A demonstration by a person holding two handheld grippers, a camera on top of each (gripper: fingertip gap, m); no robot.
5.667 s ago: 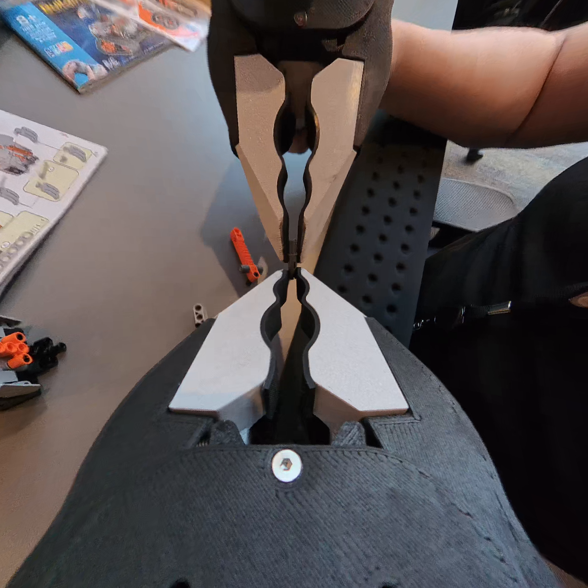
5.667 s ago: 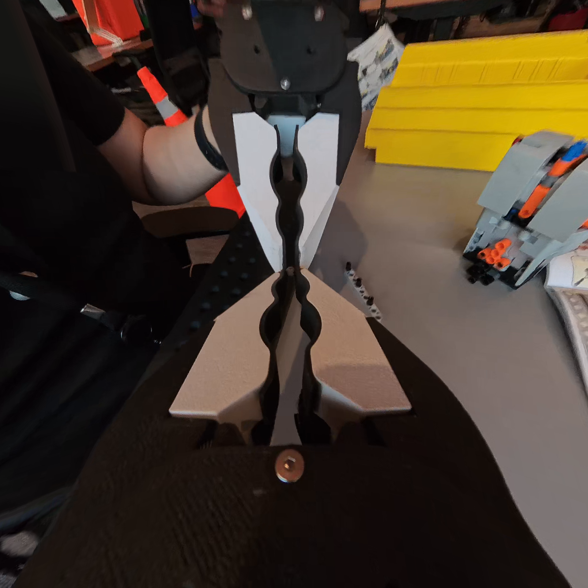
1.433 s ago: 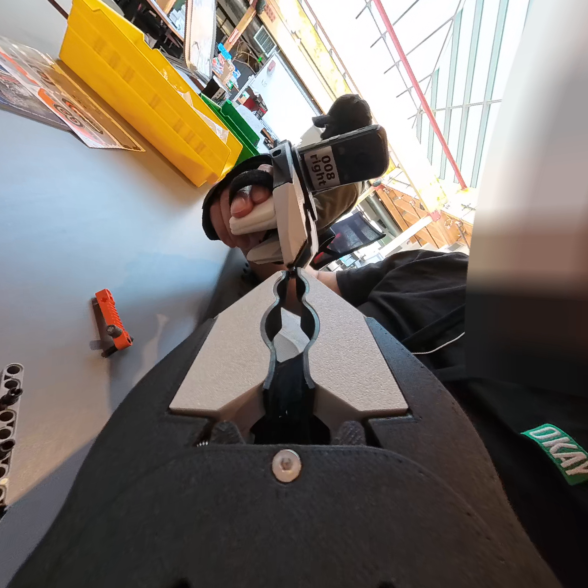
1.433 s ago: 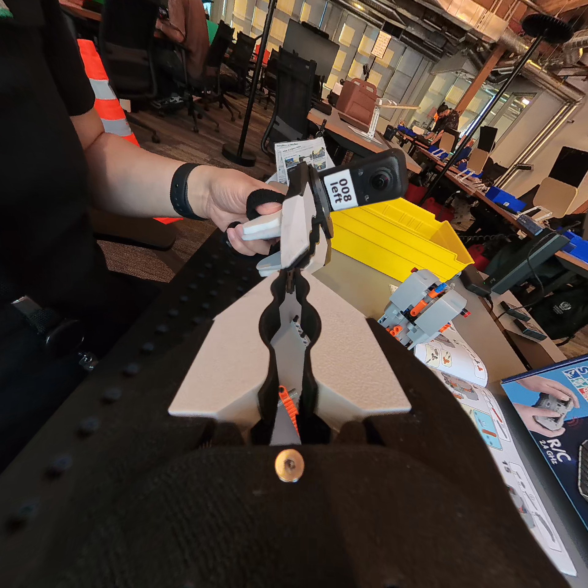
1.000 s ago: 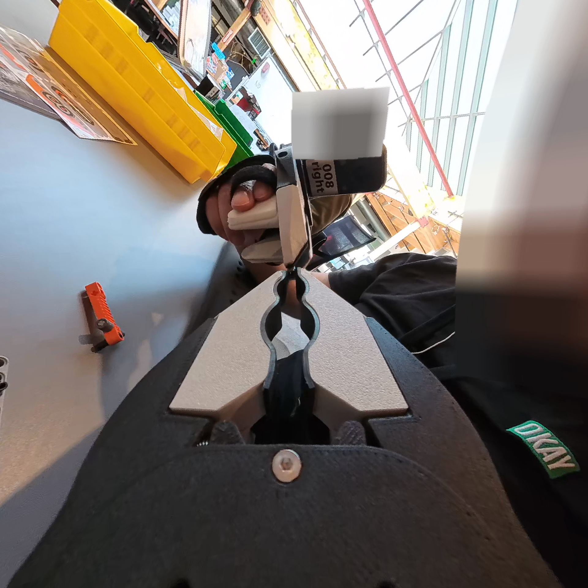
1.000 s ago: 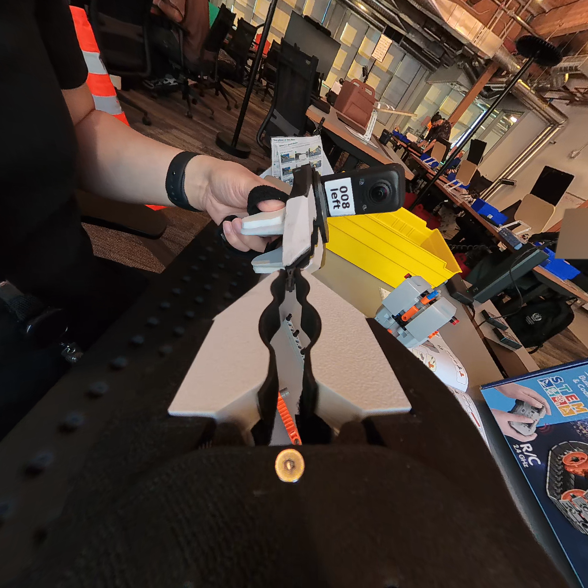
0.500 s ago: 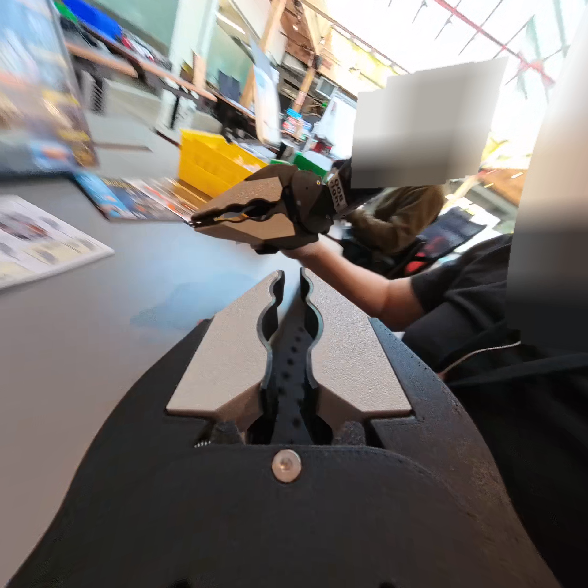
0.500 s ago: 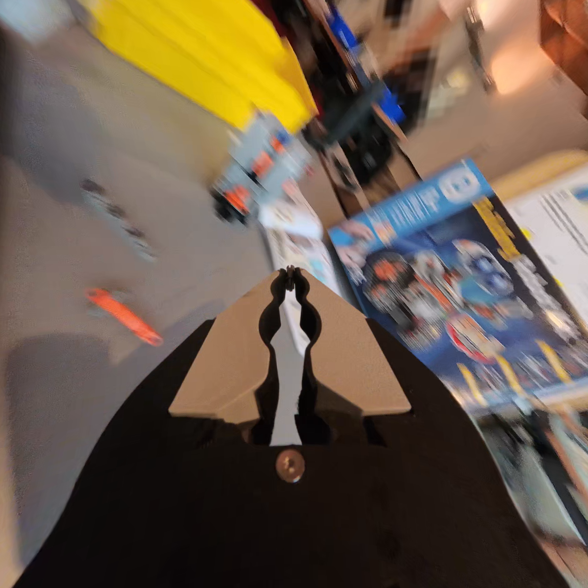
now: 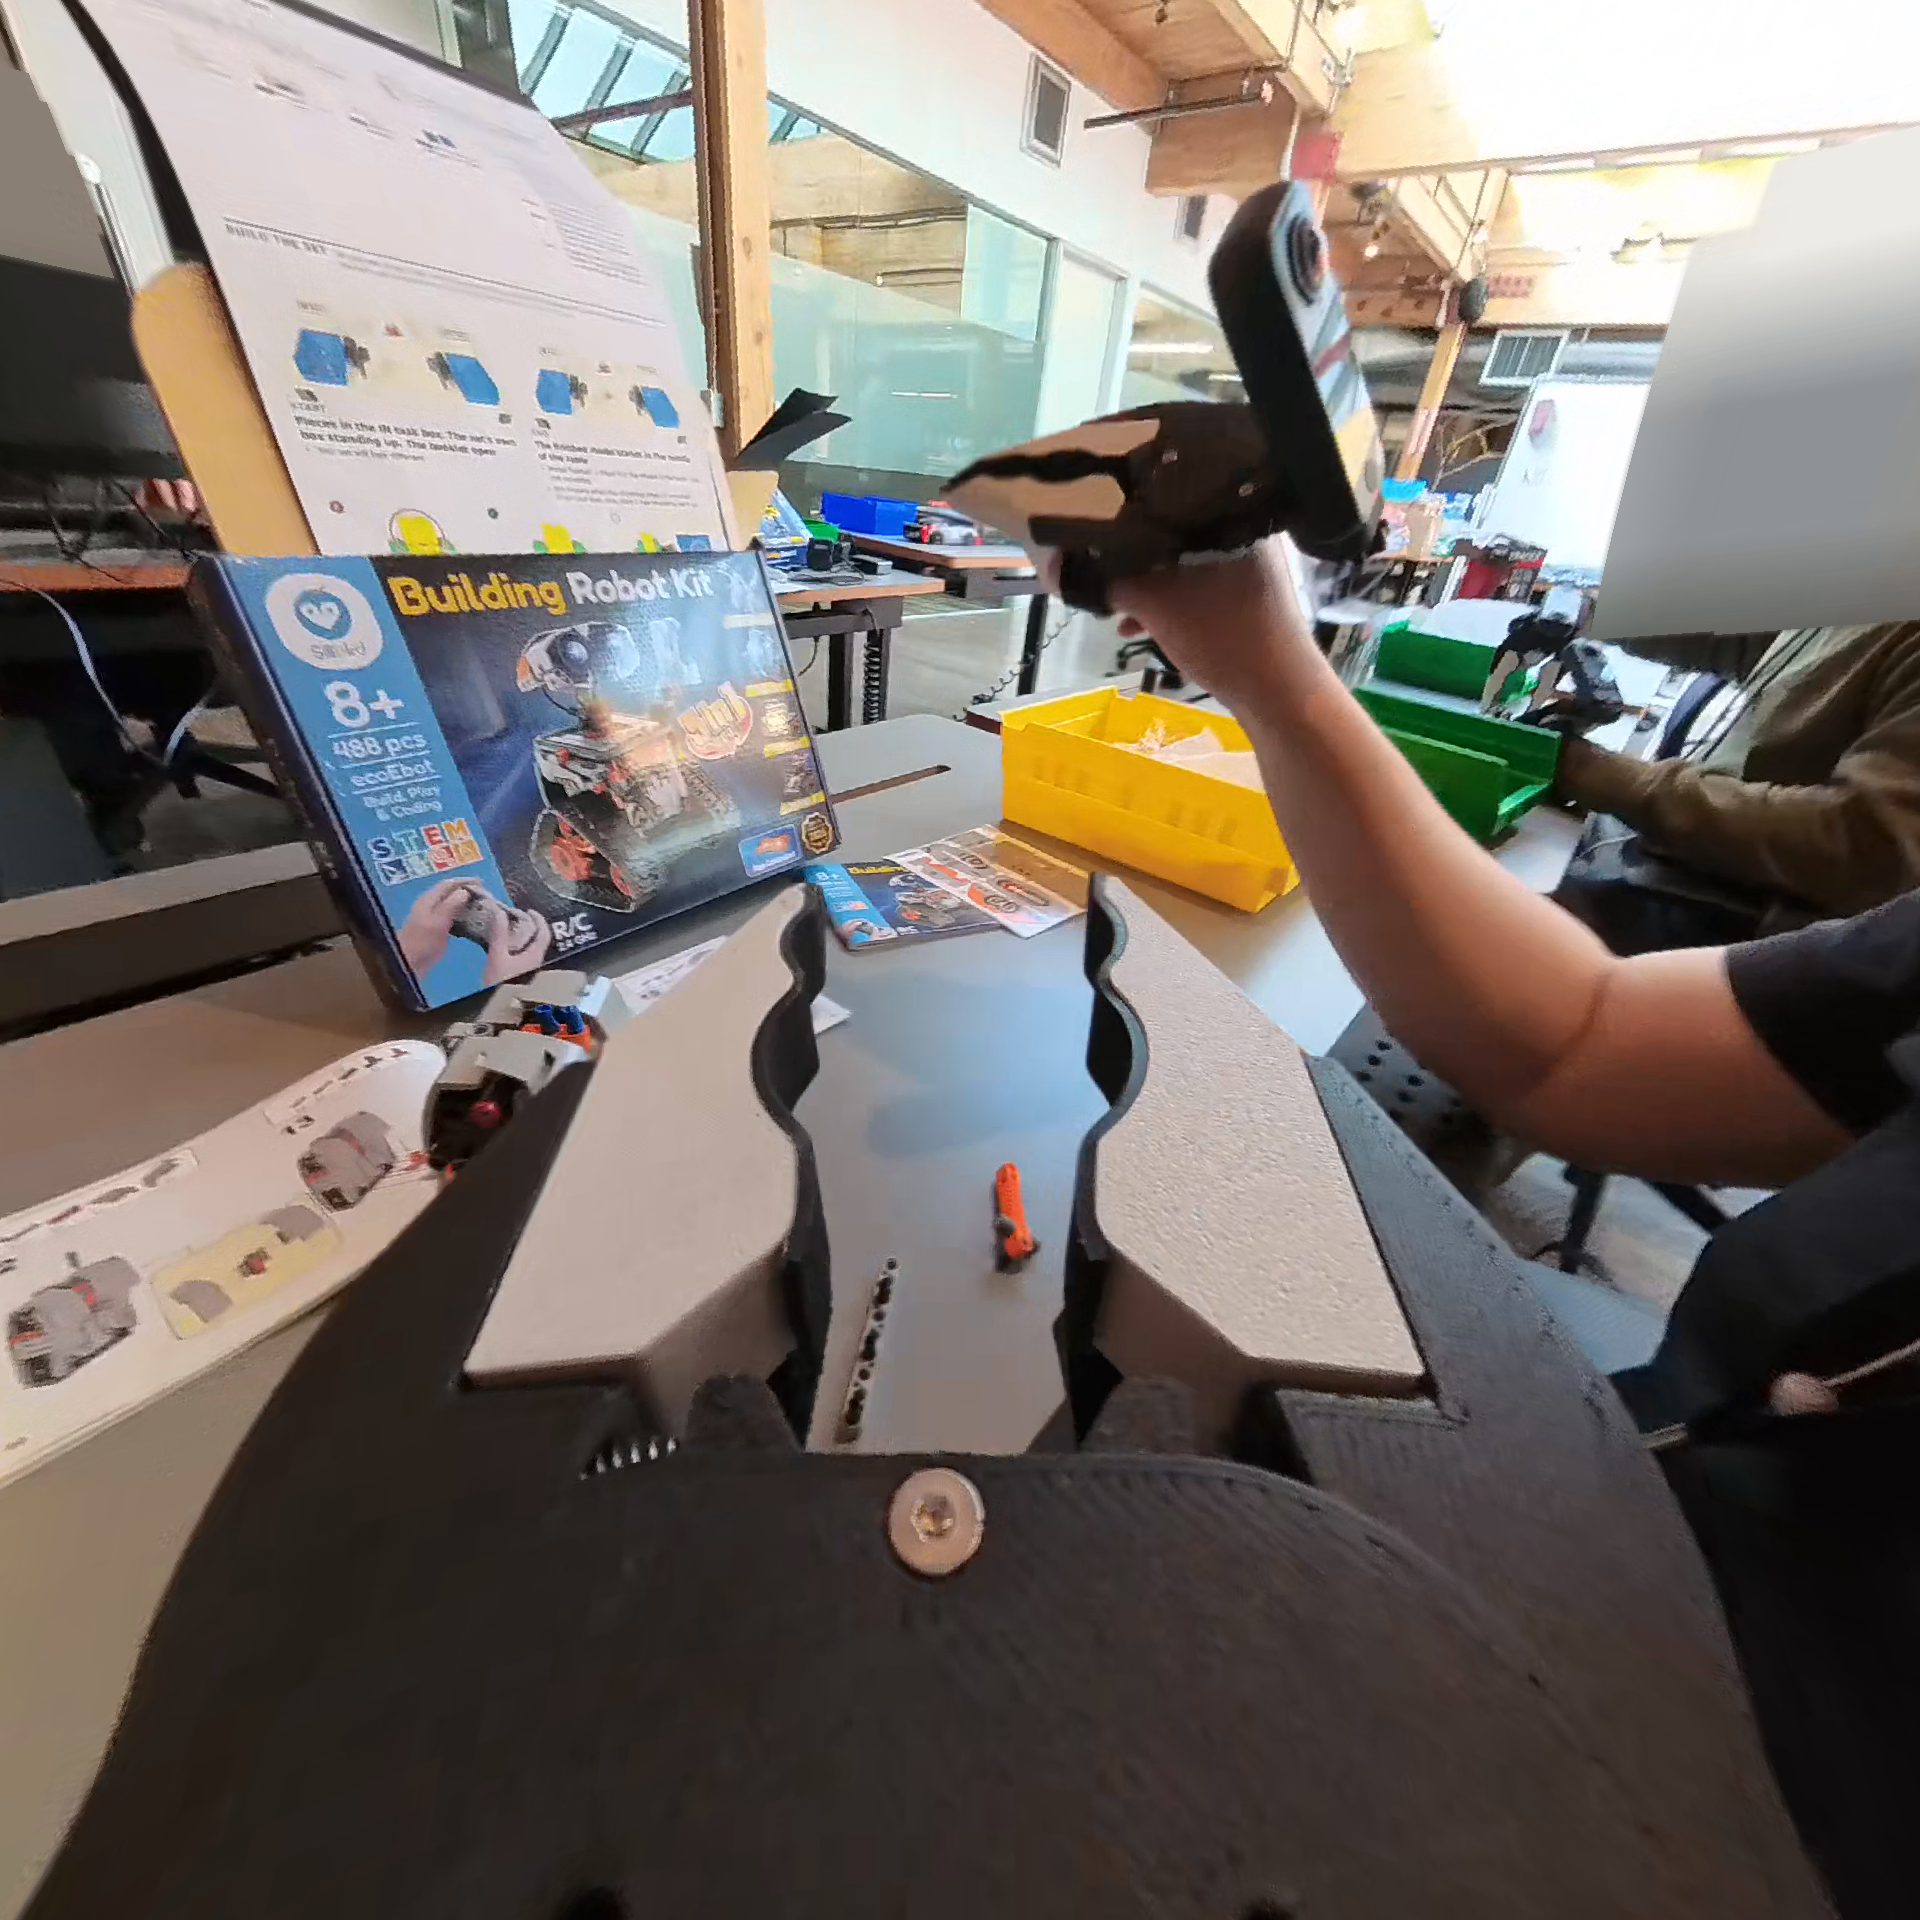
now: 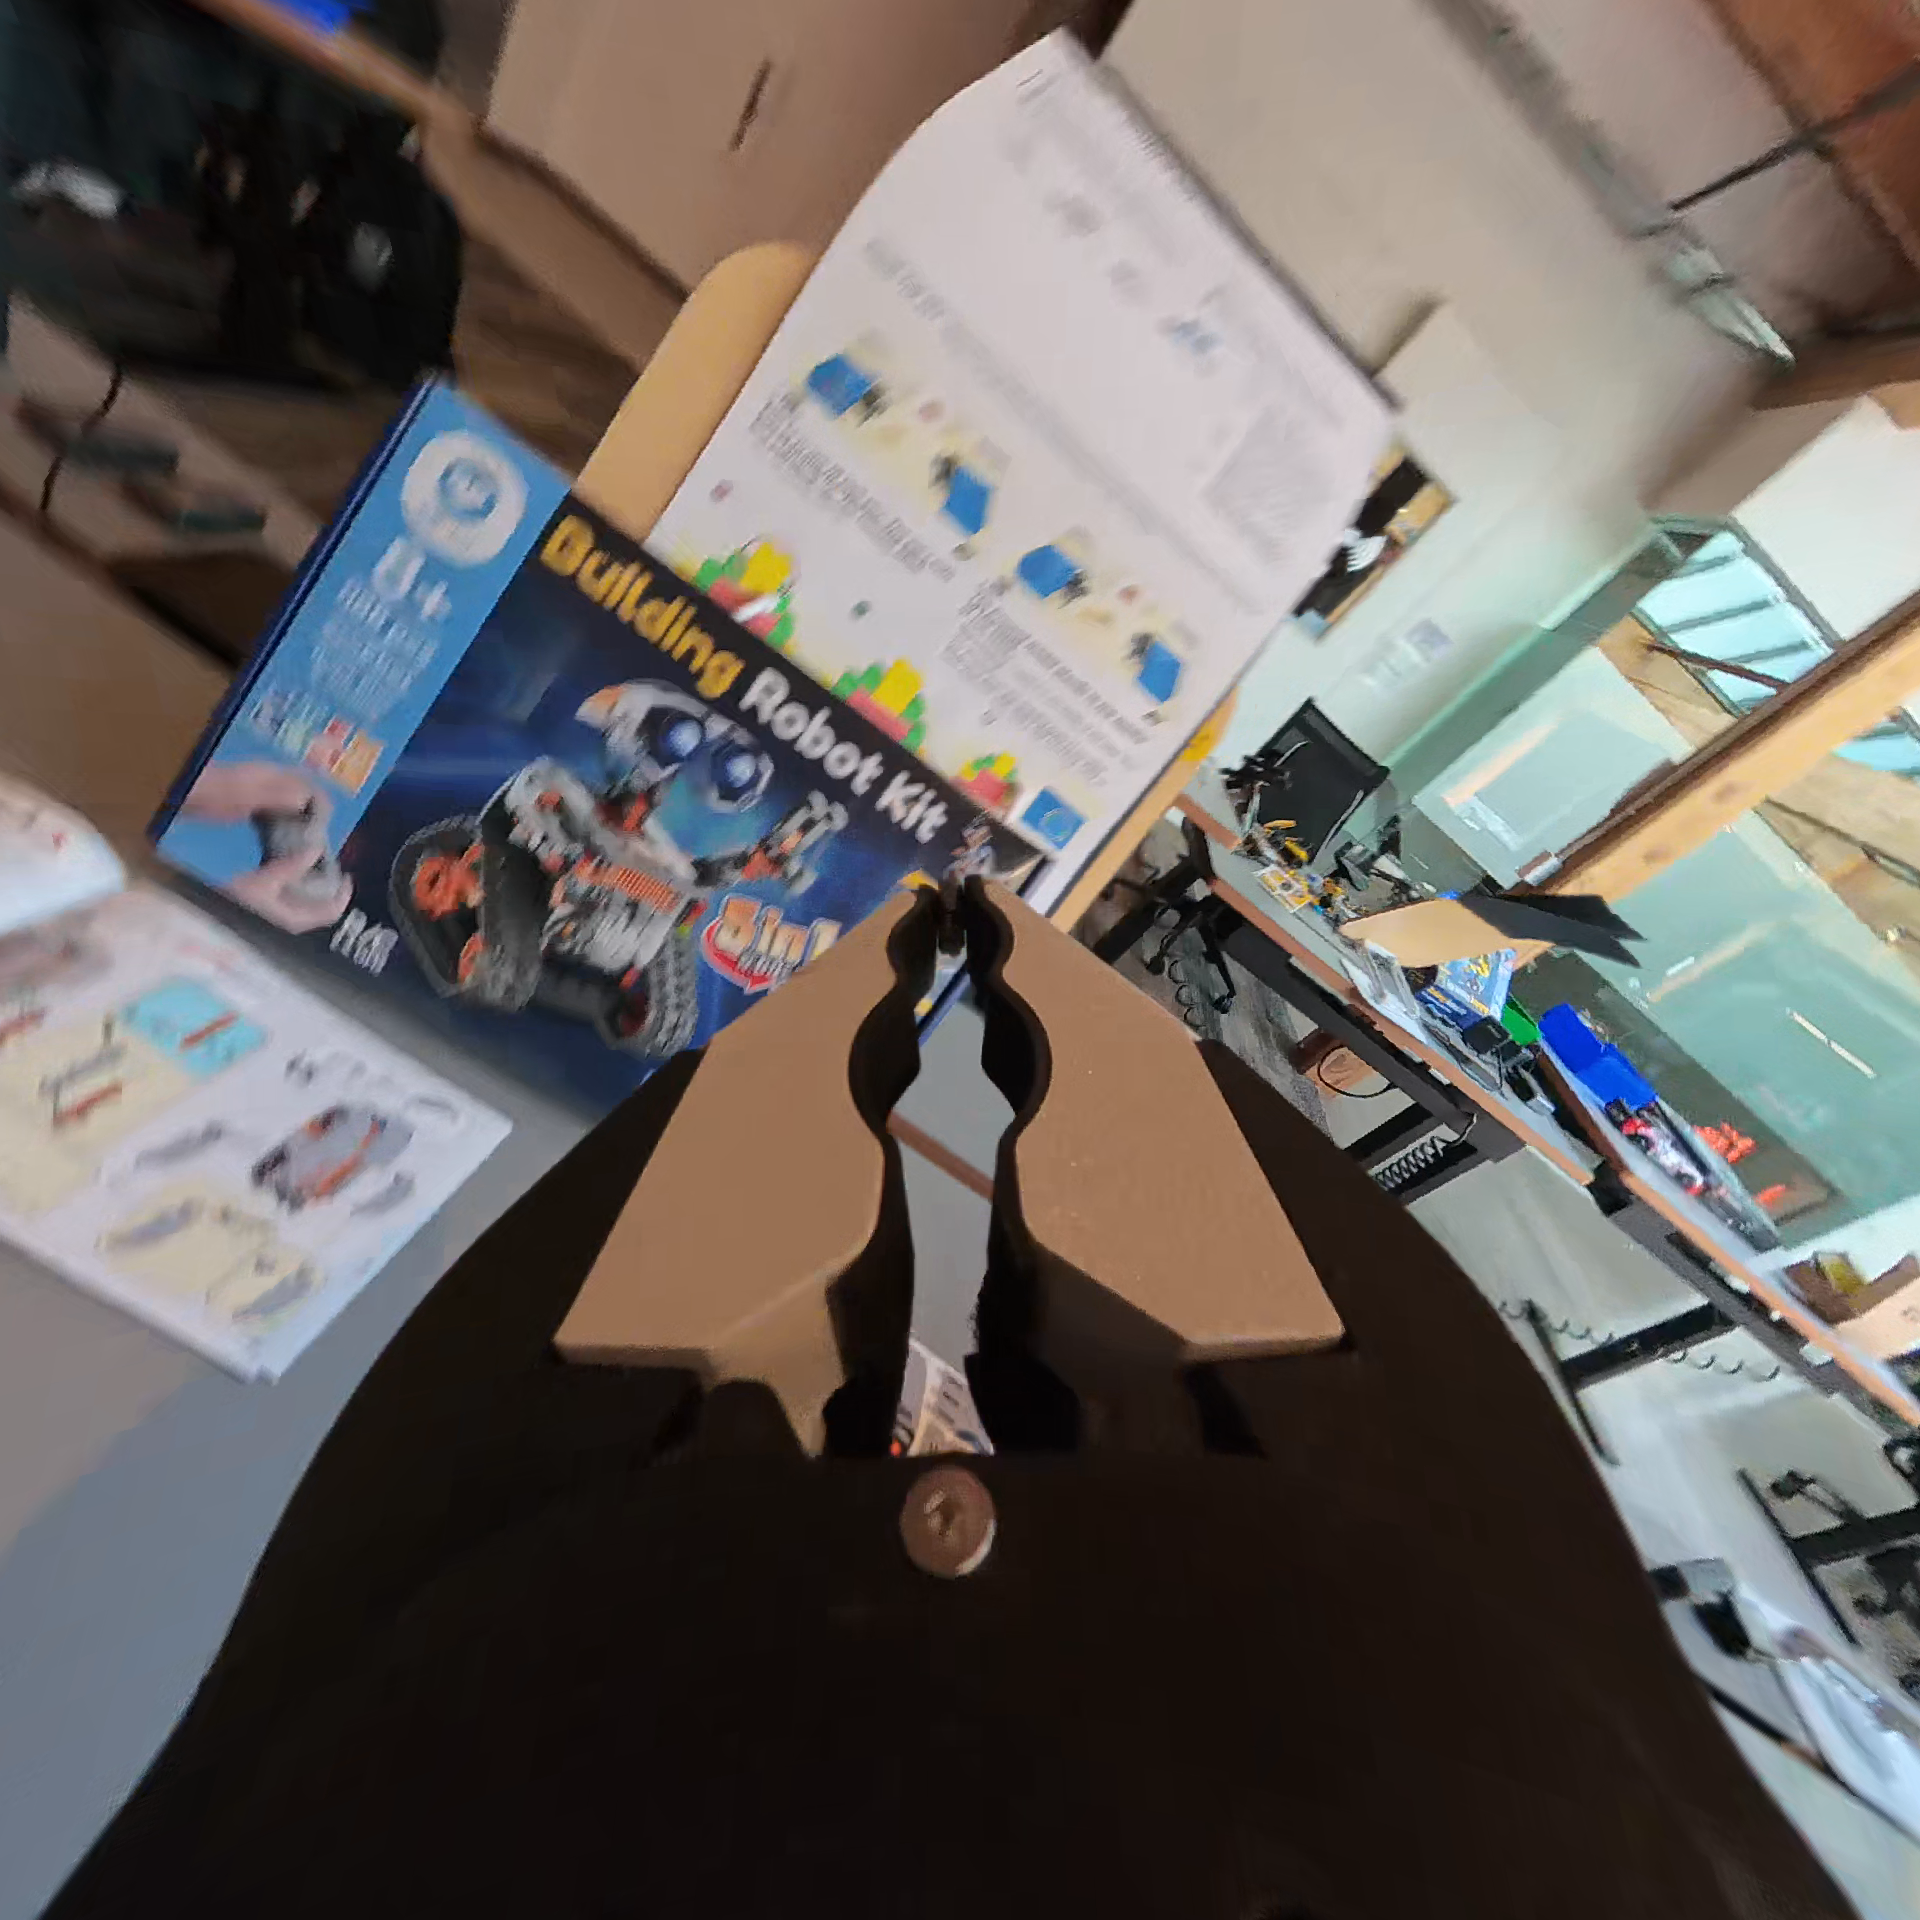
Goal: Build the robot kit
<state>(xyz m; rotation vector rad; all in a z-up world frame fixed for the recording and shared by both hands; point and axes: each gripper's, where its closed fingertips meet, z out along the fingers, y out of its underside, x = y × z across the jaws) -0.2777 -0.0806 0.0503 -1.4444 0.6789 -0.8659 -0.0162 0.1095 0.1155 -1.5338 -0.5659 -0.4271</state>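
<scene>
My left gripper [image 9: 951, 904] is open wide and empty, held above the grey table [image 9: 935, 1081]. Between its fingers I see an orange piece [image 9: 1006, 1231] and a long dark beam with holes [image 9: 868, 1340] lying on the table. A partly built grey model [image 9: 509, 1049] sits to the left. My right gripper [image 10: 948, 896] is shut, with the tips pressed together. I cannot tell if something tiny is pinched there. It is raised in the air [image 9: 1049, 488] by a hand and faces the blue kit box [image 10: 540, 769].
The blue kit box [image 9: 499, 769] stands at the back, leaning against a board of printed sheets [image 9: 436, 312]. An open instruction booklet [image 9: 187, 1205] lies at the left and a small leaflet [image 9: 935, 894] lies mid-table. A yellow bin [image 9: 1143, 800] and a green bin [image 9: 1455, 727] are at the right. A forearm [image 9: 1455, 935] crosses the right side. There is about 35 centimetres between the tips of the two grippers.
The two grippers were tip to tip and have parted. My left gripper has opened wide and turned toward the table. The right has swung up and away toward the box, still shut.
</scene>
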